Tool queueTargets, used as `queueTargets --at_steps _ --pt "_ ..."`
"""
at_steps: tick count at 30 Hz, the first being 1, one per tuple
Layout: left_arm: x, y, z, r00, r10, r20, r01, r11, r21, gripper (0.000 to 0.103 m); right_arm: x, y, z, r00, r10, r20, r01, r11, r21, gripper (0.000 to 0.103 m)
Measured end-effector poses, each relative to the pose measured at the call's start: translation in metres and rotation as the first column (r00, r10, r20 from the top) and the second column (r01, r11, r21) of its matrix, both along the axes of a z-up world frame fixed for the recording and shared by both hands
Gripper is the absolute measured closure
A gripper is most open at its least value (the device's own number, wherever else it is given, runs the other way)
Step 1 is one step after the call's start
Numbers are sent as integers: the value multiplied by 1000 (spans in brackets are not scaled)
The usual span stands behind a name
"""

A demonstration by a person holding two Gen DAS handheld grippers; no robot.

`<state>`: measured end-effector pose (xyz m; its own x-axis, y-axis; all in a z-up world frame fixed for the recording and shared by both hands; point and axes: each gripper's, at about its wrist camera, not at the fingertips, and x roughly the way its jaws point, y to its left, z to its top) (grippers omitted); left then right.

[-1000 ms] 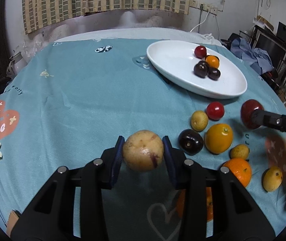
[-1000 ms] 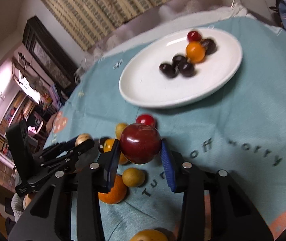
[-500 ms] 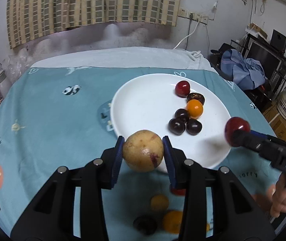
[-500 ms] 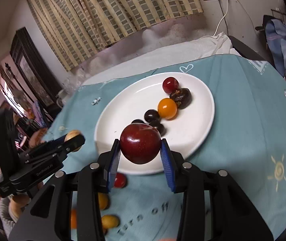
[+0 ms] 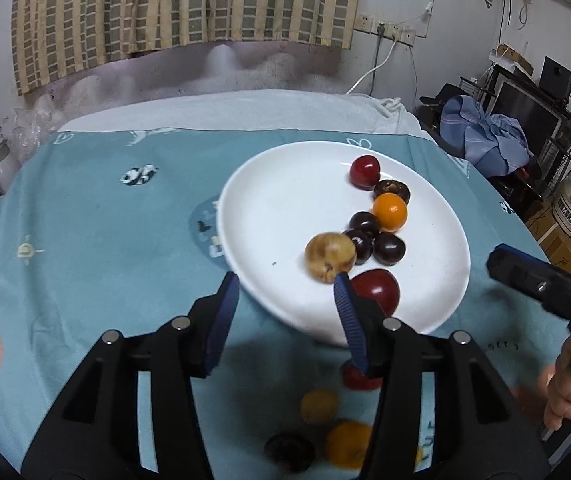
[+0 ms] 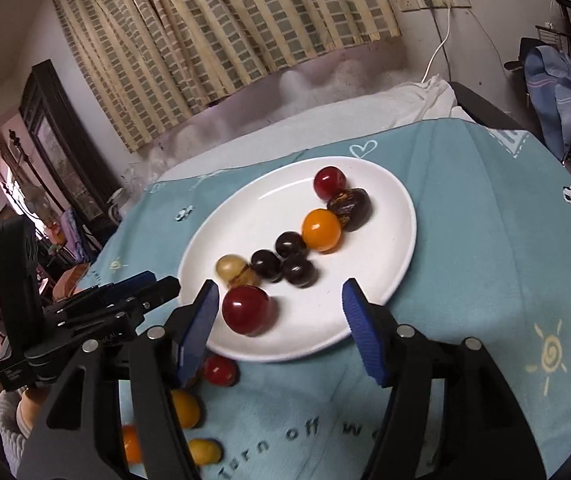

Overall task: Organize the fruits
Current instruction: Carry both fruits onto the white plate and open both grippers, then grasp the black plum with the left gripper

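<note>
A white plate on the teal cloth holds several fruits. A tan fruit lies on it beside dark plums, an orange one and a small red one. A dark red fruit lies at the plate's near edge. My left gripper is open and empty just before the plate. My right gripper is open and empty over the near rim.
Loose fruits lie on the cloth before the plate: a red one, yellow and orange ones and a dark one. White bedding lies beyond the cloth. A monitor and clothes stand far right.
Both grippers opened. The tan fruit left my left gripper and the dark red fruit left my right gripper; both now lie on the plate. Both grippers moved closer to the plate.
</note>
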<state>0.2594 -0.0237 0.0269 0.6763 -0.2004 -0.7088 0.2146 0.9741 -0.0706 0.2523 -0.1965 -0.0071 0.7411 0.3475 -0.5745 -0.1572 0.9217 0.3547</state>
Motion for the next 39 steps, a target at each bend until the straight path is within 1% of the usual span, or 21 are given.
queueTargets --at_steps 3,8,14,17,20,25,26,29,32,34,37,39 --pt "-22 19 -3 999 36 3 -36 999 7 47 -20 3 1 1000 19 10 -19 999 36 39" --pt "-49 41 -24 997 59 -49 -58 998 14 47 -47 18 -8 998 68 1 -68 997 38 39" --pt "-62 42 -29 997 -14 -74 12 1000 -22 47 -52 18 -15 997 73 -25 -72 996 47 39" --pt "-61 38 -35 993 -47 -108 43 999 -32 47 -47 13 -19 997 57 -52 -54 997 61 39" --pt "-62 34 -38 992 -53 -116 52 999 -8 47 -45 9 -23 996 41 -73 -36 997 68 39" --pt "-69 26 -37 993 -74 -94 79 995 54 47 -46 8 -24 997 37 -73 -32 997 67 39" --pt "-70 25 -39 992 -79 -95 85 994 61 45 -46 8 -24 997 37 -73 -32 997 68 39" --pt "-71 19 -40 989 -110 -96 117 991 71 44 -46 8 -24 996 36 -78 -31 998 59 39" --pt "-73 11 -46 983 -148 -112 159 982 105 39 -45 7 -24 996 35 -82 -31 998 57 39" --pt "-71 5 -56 977 -160 -143 181 973 143 39 -46 7 -24 996 36 -81 -32 998 55 39" --pt "-70 11 -55 984 -128 -126 147 977 156 37 -45 7 -23 996 39 -77 -34 998 59 39" --pt "-68 20 -50 989 -100 -111 115 984 136 37 -45 7 -23 996 39 -75 -34 998 60 39"
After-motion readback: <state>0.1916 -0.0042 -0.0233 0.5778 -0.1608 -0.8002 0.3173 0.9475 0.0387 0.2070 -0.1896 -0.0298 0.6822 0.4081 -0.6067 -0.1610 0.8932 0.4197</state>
